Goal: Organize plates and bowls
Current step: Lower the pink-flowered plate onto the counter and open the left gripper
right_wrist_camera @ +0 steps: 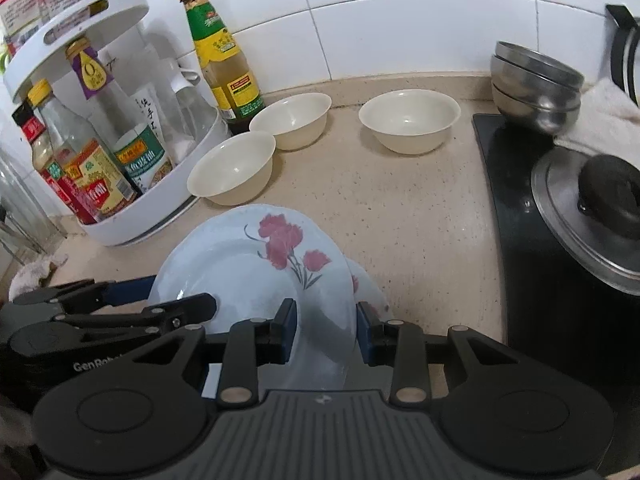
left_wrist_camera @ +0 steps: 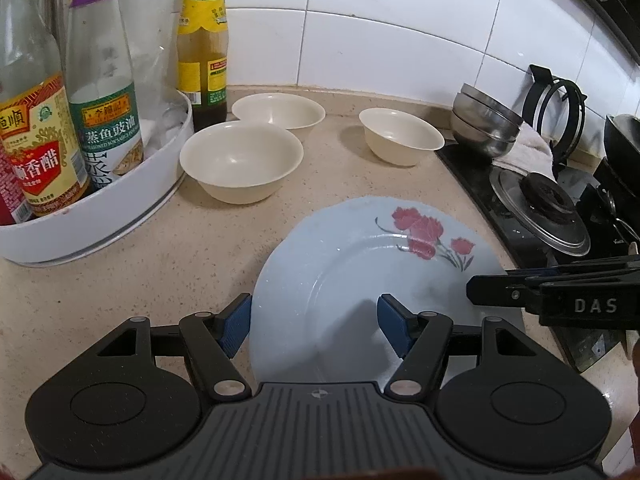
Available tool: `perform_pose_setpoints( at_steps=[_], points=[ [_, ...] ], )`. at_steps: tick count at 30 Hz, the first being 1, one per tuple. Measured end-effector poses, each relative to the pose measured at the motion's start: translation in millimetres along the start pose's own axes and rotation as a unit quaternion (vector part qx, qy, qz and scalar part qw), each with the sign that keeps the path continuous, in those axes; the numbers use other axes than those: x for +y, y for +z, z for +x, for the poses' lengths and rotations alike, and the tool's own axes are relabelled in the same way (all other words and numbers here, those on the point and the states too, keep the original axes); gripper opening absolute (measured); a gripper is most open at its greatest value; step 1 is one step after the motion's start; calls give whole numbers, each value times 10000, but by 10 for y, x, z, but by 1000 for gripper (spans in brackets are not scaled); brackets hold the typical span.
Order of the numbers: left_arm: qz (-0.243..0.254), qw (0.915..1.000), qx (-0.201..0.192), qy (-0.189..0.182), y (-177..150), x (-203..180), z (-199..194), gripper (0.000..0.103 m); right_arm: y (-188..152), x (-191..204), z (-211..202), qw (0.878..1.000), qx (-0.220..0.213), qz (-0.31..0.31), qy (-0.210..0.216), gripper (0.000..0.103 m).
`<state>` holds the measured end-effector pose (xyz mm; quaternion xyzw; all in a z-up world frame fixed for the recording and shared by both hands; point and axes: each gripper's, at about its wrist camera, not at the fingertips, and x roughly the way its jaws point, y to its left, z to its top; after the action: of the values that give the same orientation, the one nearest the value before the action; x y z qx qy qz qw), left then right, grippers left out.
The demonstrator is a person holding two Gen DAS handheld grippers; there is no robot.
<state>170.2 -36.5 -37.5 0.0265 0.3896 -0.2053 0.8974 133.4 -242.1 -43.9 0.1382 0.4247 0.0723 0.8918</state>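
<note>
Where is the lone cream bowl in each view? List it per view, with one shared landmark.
Left wrist: lone cream bowl upper right of centre, left of the steel bowls.
Right wrist: lone cream bowl upper centre-right.
Shared landmark: stacked steel bowls to its right in both views.

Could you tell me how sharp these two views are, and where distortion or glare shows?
Left wrist view: sharp; fisheye bends the white wall tiles, and the pale blue flowered plate carries a soft sheen. Right wrist view: equally sharp; the stacked steel bowls and round steel pot lid glint, and the corners go dark.
</note>
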Motion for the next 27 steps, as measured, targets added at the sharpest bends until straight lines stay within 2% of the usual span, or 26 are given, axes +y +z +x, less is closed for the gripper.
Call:
perform_pose_setpoints(
  at_steps=[6,10,16,22,27],
  points=[
    [-70,9999,-92,-82,55,60,3,66,26,-20,66,9998,-38,-97,-166,34],
    [-64,9996,-284,-24,143,111,-52,71,103,20,6,9990,-321,-232,-190,34],
    [-219,9991,-336,152,243,293,-14,75,139,-77,82,9997,-155,-6,-176,35],
    [-332,9986,-344,238,372,437,60,82,204,-84,89,9996,-196,-44,-193,36],
    [-530,9974,-321,370,535,568,189,85,439,-62,153,9997,-165,-154,-125,36]
  ],
)
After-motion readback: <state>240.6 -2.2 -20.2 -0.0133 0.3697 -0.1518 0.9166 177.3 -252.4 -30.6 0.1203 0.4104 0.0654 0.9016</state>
